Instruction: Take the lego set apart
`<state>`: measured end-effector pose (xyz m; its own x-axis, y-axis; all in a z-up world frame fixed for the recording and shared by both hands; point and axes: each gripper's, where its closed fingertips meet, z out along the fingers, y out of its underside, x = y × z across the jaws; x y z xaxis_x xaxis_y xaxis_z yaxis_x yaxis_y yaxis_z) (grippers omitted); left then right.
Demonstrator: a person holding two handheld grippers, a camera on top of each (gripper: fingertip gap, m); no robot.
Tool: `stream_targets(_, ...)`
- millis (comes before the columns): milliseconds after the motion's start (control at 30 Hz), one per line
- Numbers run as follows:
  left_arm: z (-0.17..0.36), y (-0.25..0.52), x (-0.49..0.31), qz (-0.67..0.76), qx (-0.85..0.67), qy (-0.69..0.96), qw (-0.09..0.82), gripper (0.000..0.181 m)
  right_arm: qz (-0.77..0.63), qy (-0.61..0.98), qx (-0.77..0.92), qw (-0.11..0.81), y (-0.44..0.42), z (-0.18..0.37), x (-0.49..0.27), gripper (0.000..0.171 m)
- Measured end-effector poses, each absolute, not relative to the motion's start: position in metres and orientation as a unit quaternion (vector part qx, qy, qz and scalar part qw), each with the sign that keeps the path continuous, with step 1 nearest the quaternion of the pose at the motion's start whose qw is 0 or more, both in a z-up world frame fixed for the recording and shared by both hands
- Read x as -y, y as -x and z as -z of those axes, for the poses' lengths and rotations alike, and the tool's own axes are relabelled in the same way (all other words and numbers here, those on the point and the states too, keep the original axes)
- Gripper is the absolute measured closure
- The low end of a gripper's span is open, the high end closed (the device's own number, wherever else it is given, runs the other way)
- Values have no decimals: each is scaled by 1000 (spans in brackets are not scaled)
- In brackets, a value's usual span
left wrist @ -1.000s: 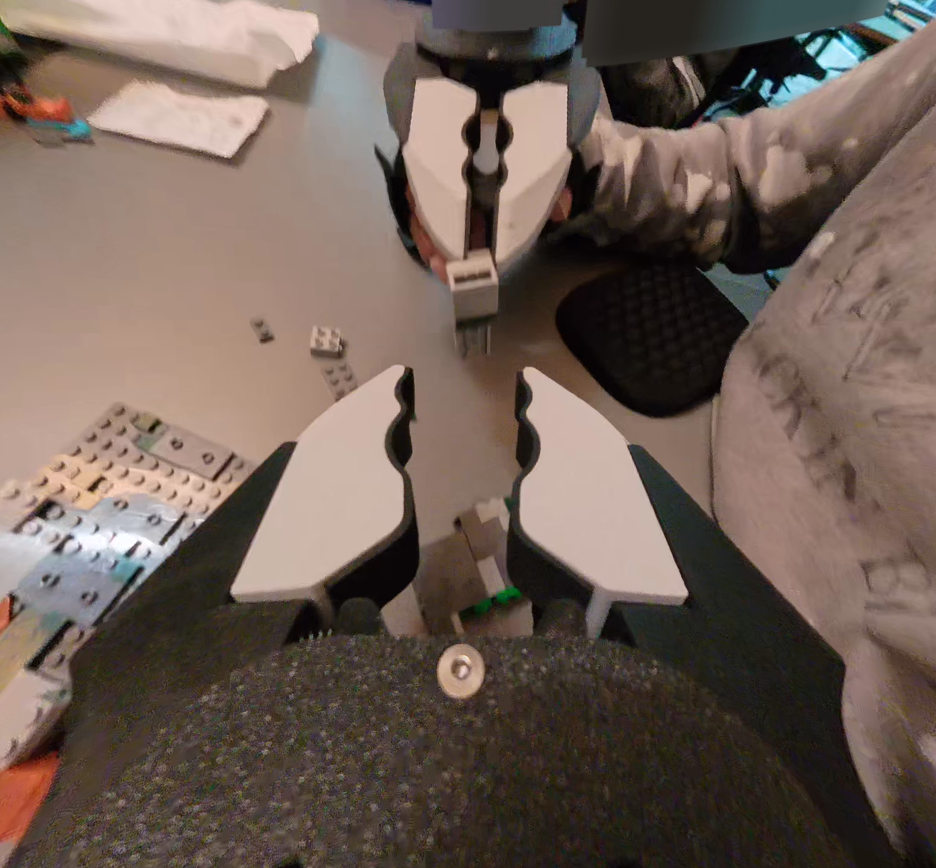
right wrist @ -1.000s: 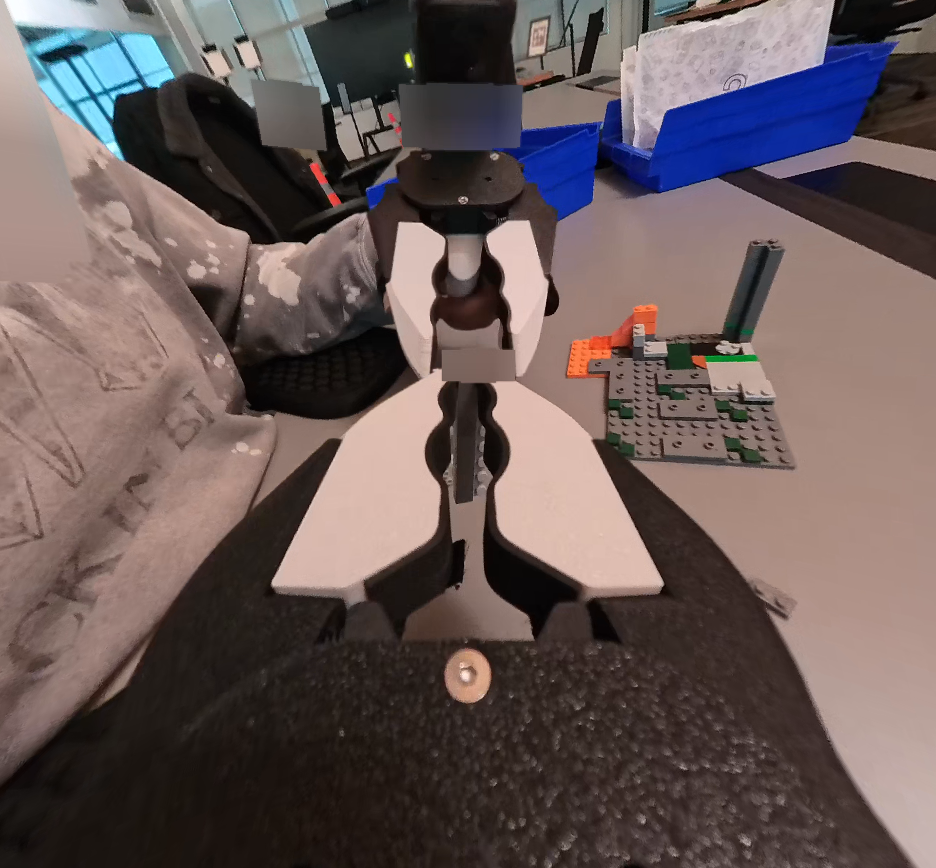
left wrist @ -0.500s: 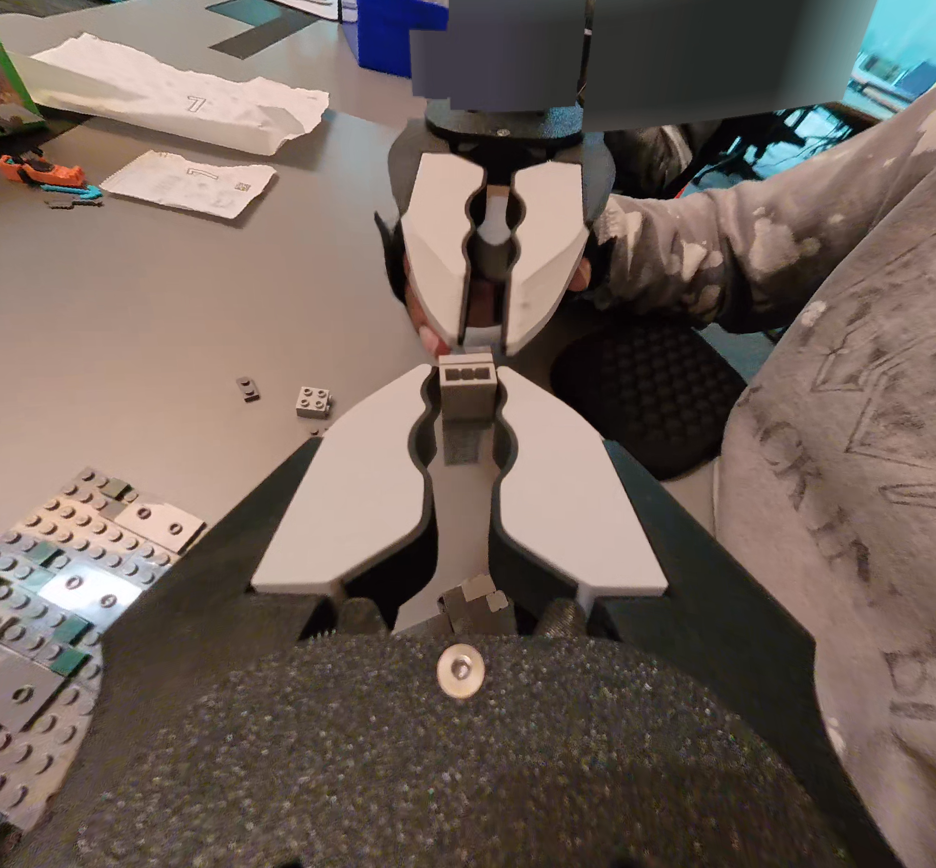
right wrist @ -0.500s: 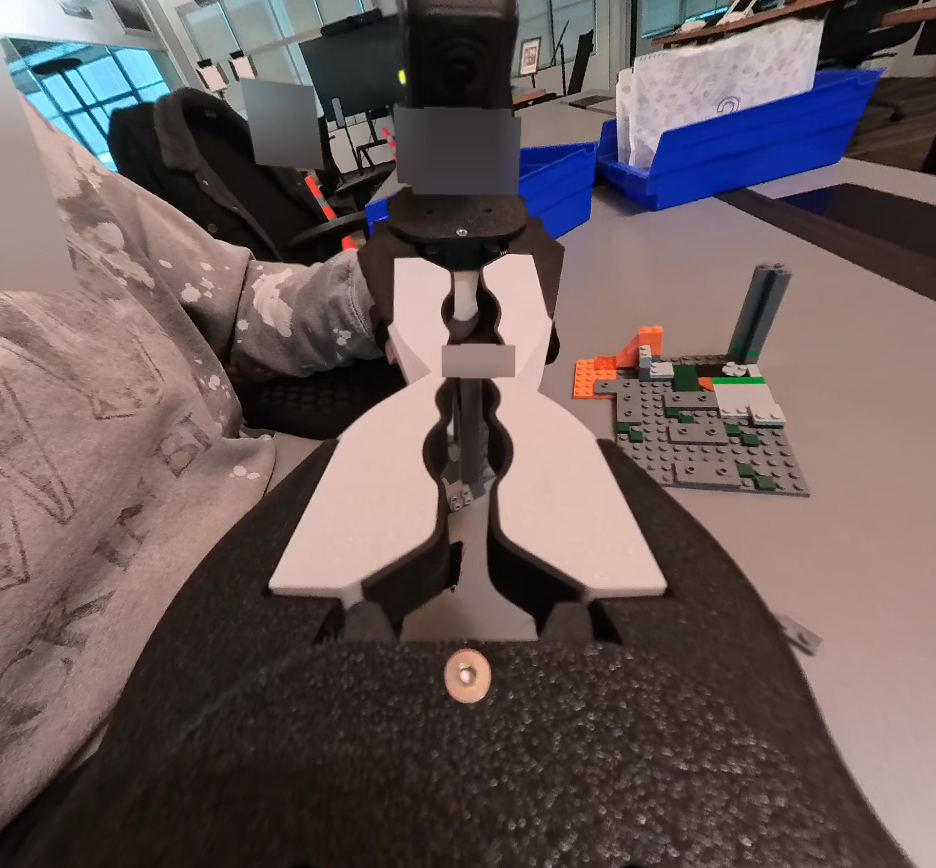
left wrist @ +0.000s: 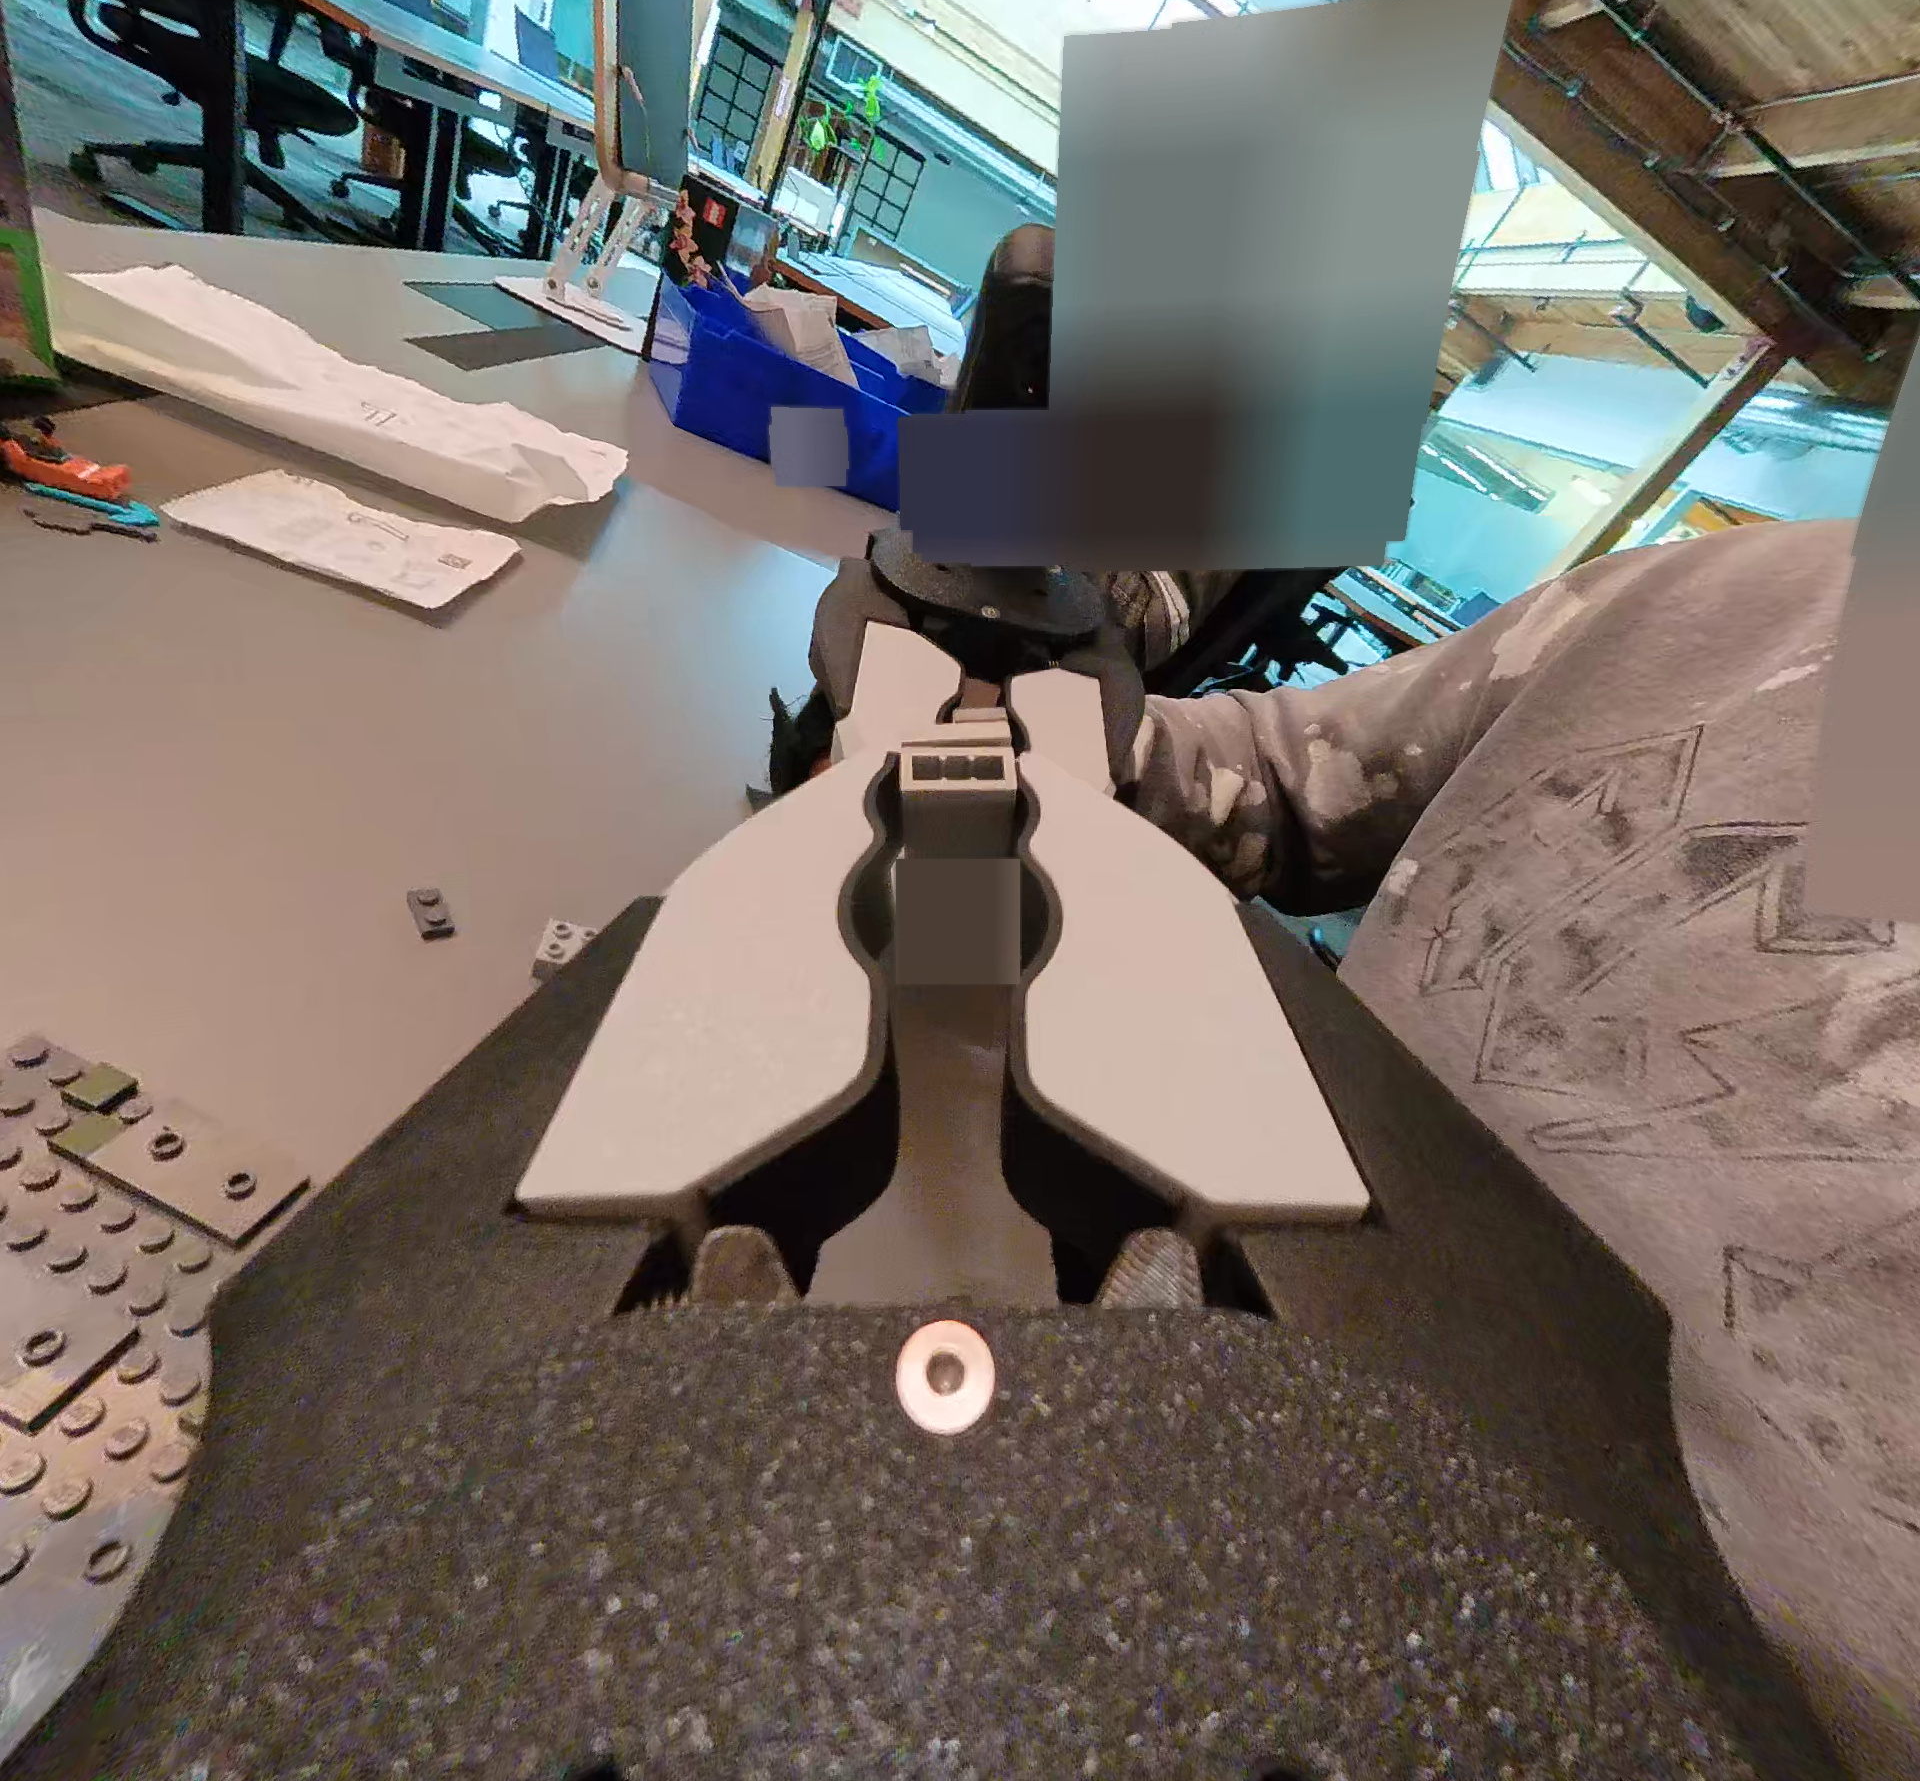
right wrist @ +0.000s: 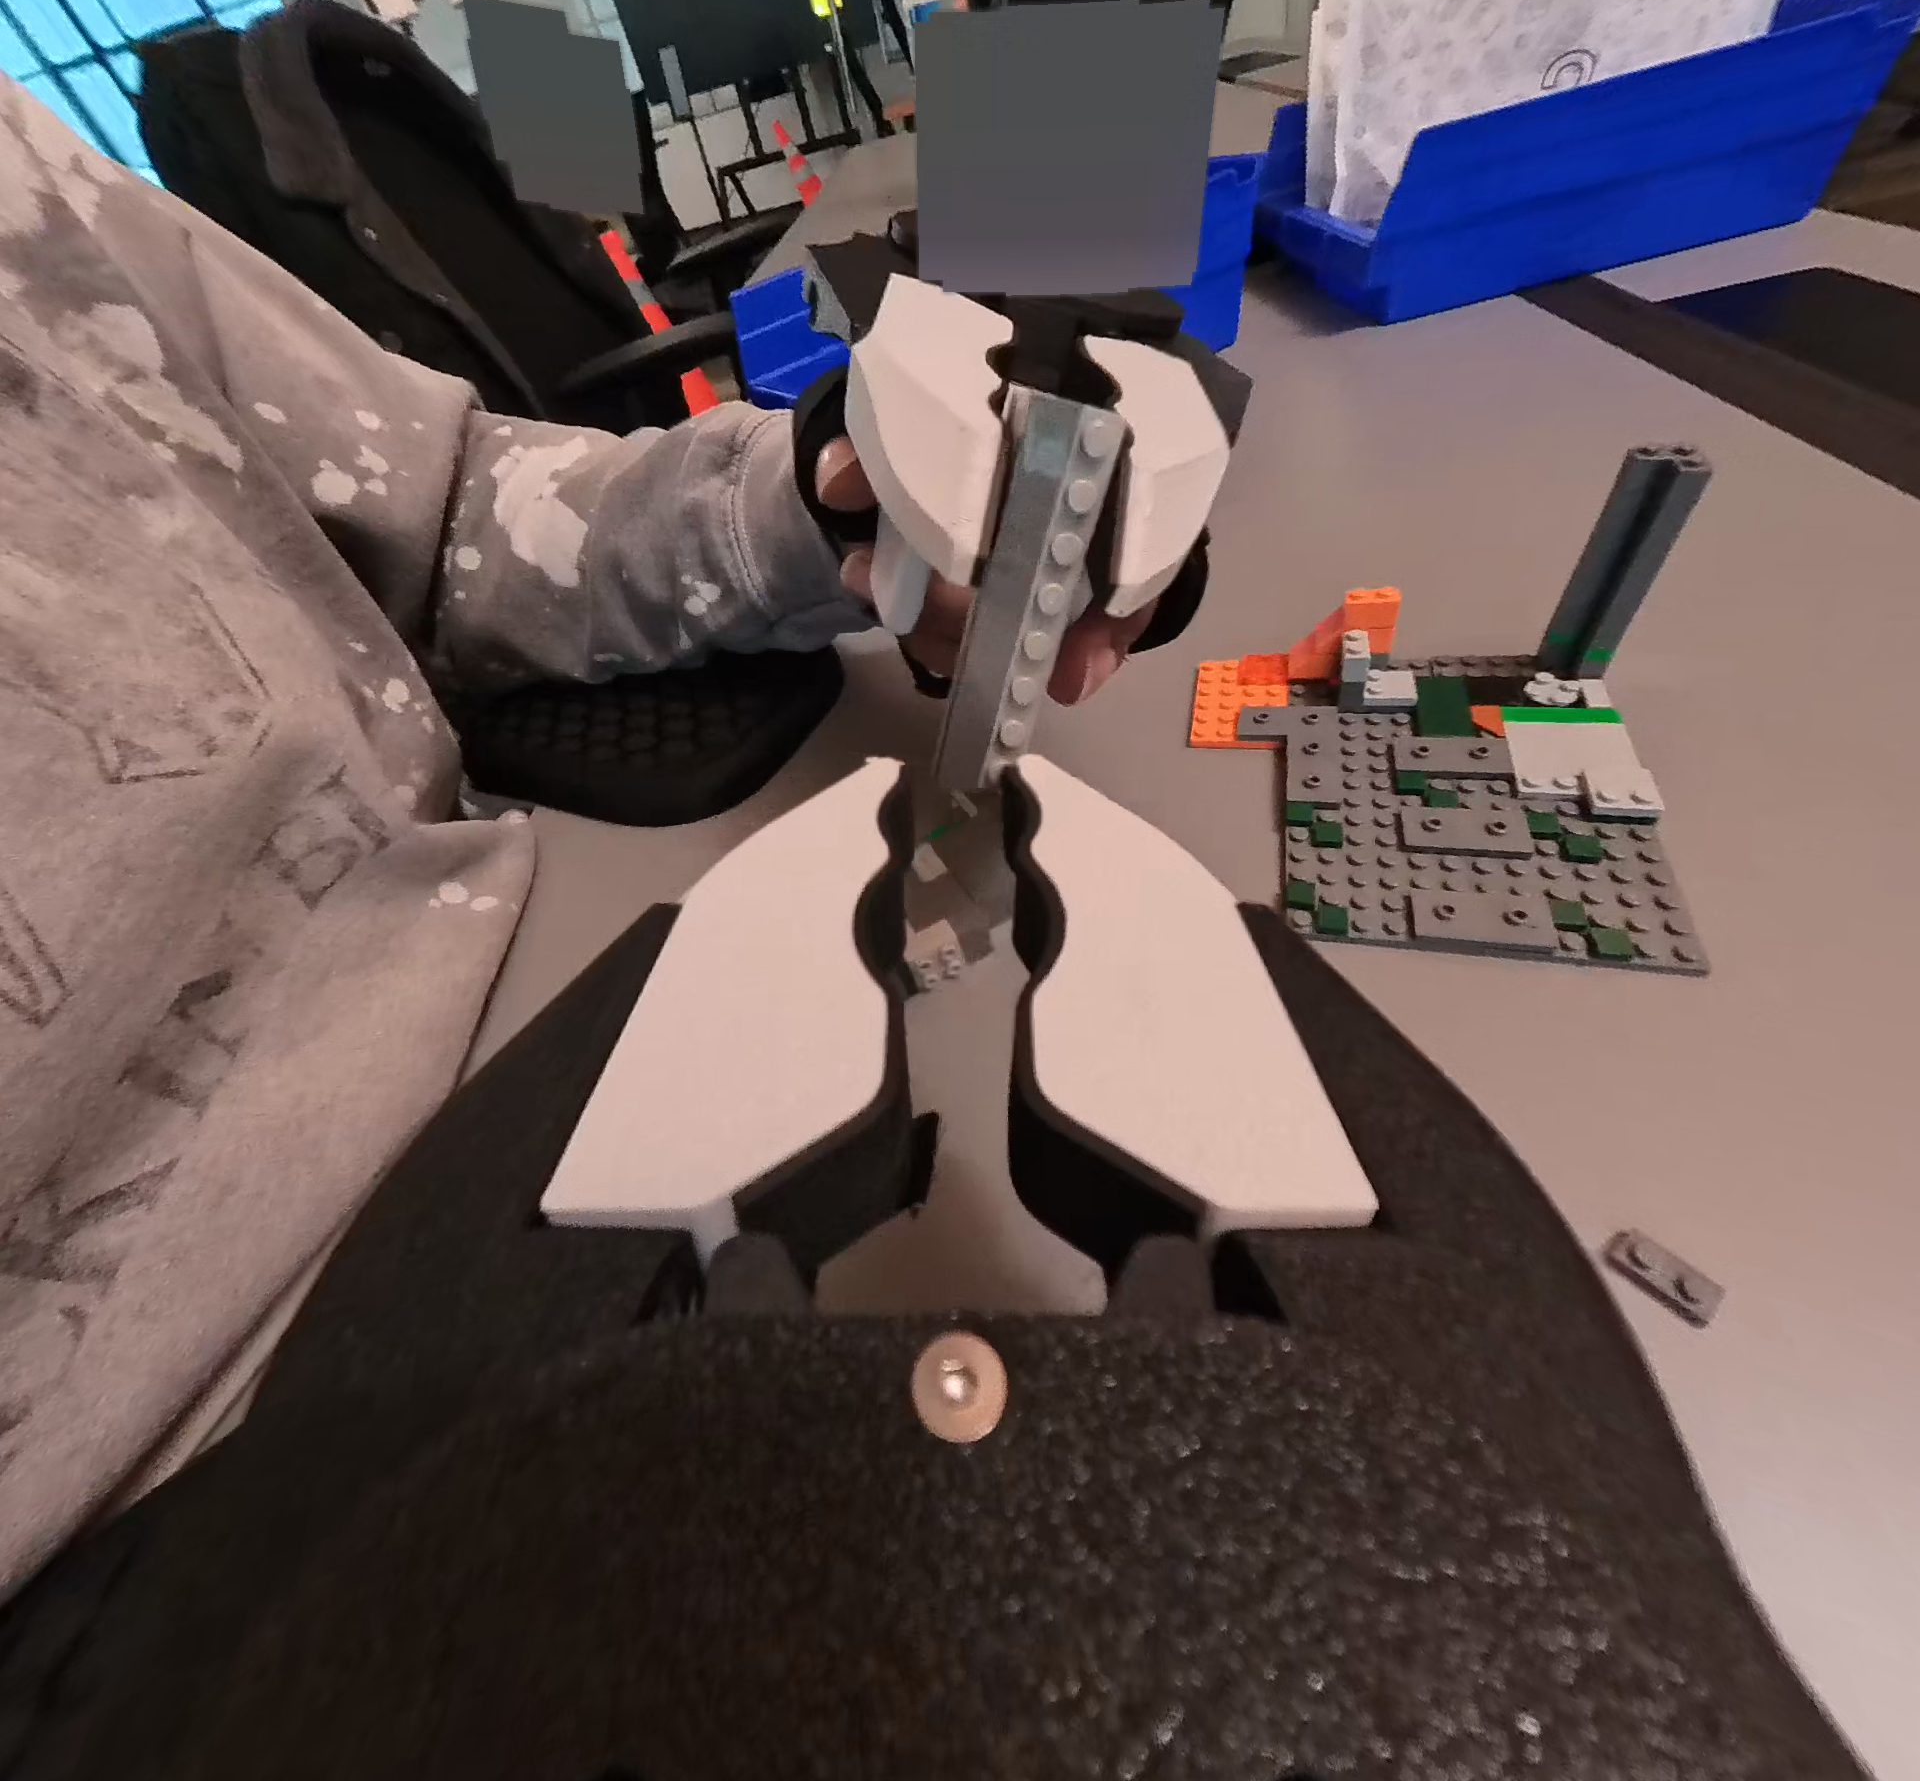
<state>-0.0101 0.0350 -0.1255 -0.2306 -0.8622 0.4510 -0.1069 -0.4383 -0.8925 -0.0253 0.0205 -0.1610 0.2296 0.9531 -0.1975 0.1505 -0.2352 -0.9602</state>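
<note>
The left gripper, with pale grey fingers on a black body, is closed around the end of a long grey studded lego bar; in the left wrist view the bar's hollow end face sits right between the fingertips. The right wrist view shows the same long grey studded lego bar from the side, a single row of studs facing the camera, running slanted from the far left gripper down to the right gripper. The right gripper's white fingers stand narrowly apart with the bar's lower end at their tips — whether they actually pinch it cannot be told. Below that end, between the right fingers, a small cluster of grey bricks with a green fleck shows; whether it hangs from the bar or lies on the table cannot be told. Both grippers are held above a grey table close to a person in a grey paint-flecked sweatshirt. To the right on the table lies the rest of the set: a flat grey studded baseplate with green, white and orange pieces and a tall dark grey column standing at its far corner. A small grey plate lies loose nearer the camera — well apart from the base. In the left wrist view, another small dark plate lies on the table, and white paper bags and a blue plastic bin sit farther back.
</note>
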Motion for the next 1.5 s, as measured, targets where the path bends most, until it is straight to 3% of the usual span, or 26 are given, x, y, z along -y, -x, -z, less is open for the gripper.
stream_targets(133, 121, 10, -38, 652, -432, 546, 301, 163, -429, 648, 432, 458, 27, 161, -21, 164)
stream_targets(300, 118, 9, -36, 645, -438, 539, 317, 163, -461, 648, 413, 444, 30, 157, -19, 157)
stream_targets(767, 125, 2, -34, 618, -452, 546, 339, 163, -446, 660, 412, 443, 26, 166, -24, 164)
stream_targets(933, 127, 0, -31, 620, -456, 545, 332, 163, -441, 662, 407, 448, 27, 165, -28, 131)
stream_targets(967, 128, -1, -29, 621, -459, 545, 328, 164, -445, 656, 409, 452, 30, 164, -26, 132)
stream_targets(1033, 130, -3, -26, 621, -465, 541, 324, 164, -437, 649, 416, 463, 33, 163, -25, 153)
stream_targets(1267, 149, 10, -36, 593, -491, 557, 312, 164, -354, 672, 463, 457, 2, 177, -34, 155)
stream_targets(1500, 220, 5, -50, 396, -592, 630, 309, 159, -260, 731, 482, 406, -32, 212, -51, 155)
